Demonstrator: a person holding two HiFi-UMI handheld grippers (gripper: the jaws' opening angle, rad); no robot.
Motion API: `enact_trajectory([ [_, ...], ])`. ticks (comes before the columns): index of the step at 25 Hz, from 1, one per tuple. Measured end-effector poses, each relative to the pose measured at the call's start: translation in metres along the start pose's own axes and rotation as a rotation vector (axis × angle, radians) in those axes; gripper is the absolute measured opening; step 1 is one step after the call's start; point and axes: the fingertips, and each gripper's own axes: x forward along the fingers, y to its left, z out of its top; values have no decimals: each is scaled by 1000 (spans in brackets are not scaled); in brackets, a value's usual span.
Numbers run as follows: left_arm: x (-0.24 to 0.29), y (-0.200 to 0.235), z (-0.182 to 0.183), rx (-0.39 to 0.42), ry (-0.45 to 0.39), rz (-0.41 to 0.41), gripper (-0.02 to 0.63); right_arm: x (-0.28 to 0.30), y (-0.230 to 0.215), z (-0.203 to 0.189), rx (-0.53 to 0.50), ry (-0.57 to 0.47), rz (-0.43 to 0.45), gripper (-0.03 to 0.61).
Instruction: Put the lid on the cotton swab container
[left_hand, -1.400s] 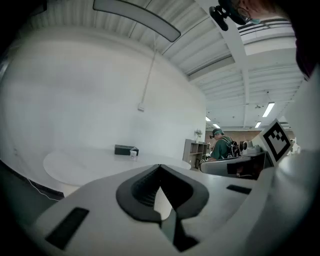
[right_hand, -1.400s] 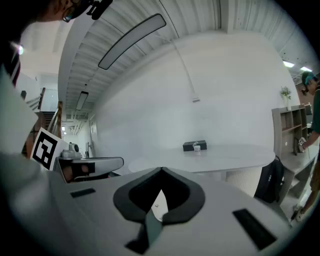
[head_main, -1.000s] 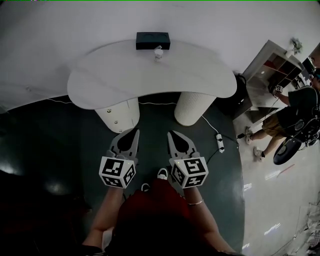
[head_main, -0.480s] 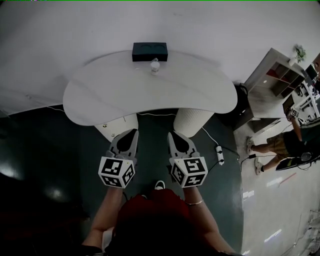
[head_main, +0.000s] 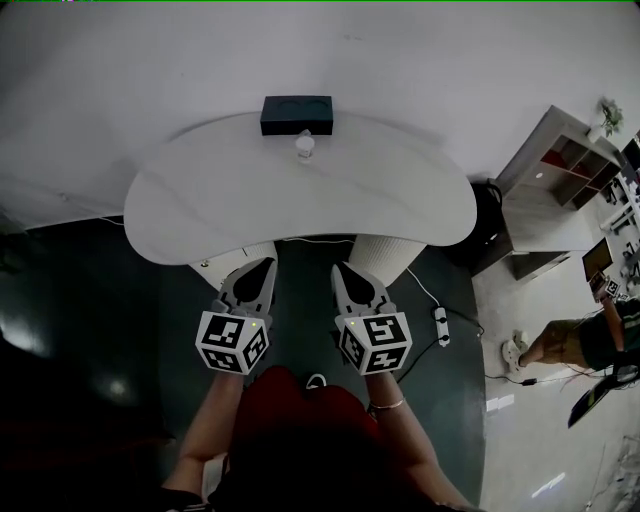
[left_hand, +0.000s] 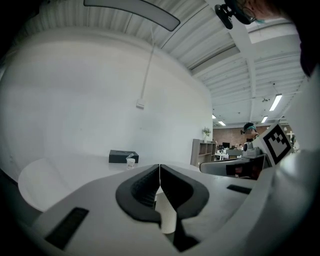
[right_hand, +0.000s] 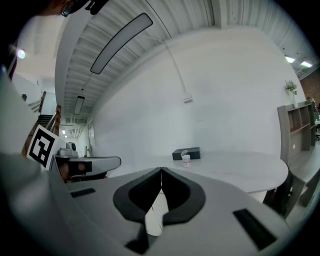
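Both grippers are empty with the jaws pressed together: left gripper (head_main: 267, 263) and right gripper (head_main: 338, 268) sit side by side at lower centre of the head view, short of the near edge of the table (head_main: 200, 200). No contact with anything.

The cotton swab container (head_main: 304, 146) is at upper centre, on the far side of the tabletop, just in front of the dark box (head_main: 296, 115). I can't tell whether the two touch. In the right gripper view something pale tilts up above the container, probably the lid, open. It's too small to say whether it's hinged or loose.

Risks as I see them:
- Long reach over a wide top. The container looks small and light, so a closed jaw arriving at its side would tip it or shove it into the box.
- The jaws must open before contact. If they open late, they nudge it instead of gripping.
- If the lid is hinged, pressing it down with one gripper and nothing bracing the body will likely skid or topple the container. One gripper should steady it.
- The box close behind leaves little room on that side for a jaw.
- The power strip (head_main: 441, 325) and its cable lie on the floor at right, beside the pedestal (head_main: 385, 252). That's a snag for feet when stepping in.
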Motion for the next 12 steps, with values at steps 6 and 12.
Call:
enact_trajectory([
  [6, 24, 4, -3, 19, 28, 11, 25, 16, -16, 4, -8, 4, 8, 15],
  [12, 54, 22, -6, 17, 39, 18, 25, 42, -32, 3, -13, 21, 2, 15],
])
